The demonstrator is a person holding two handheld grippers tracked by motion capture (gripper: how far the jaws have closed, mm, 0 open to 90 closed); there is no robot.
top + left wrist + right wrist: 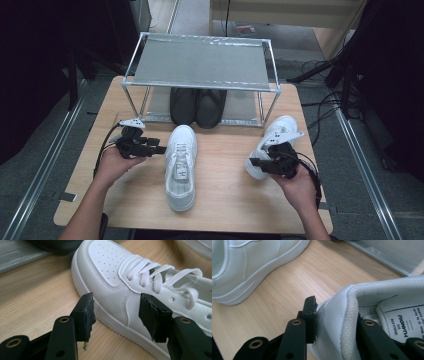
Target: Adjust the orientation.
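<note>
Right gripper [256, 162] jaws clamp the white leather sneaker's [274, 142] heel collar at lower right; the thin grip may slip. Left gripper [161, 149] jaws gape empty.

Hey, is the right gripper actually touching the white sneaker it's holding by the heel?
Touching. The right gripper view shows the right gripper clamped over the sneaker's heel collar, the outer pad pressed flat against the leather, the other jaw inside the shoe.

2 black grippers [159, 149], brass-ringed screw holes
</note>
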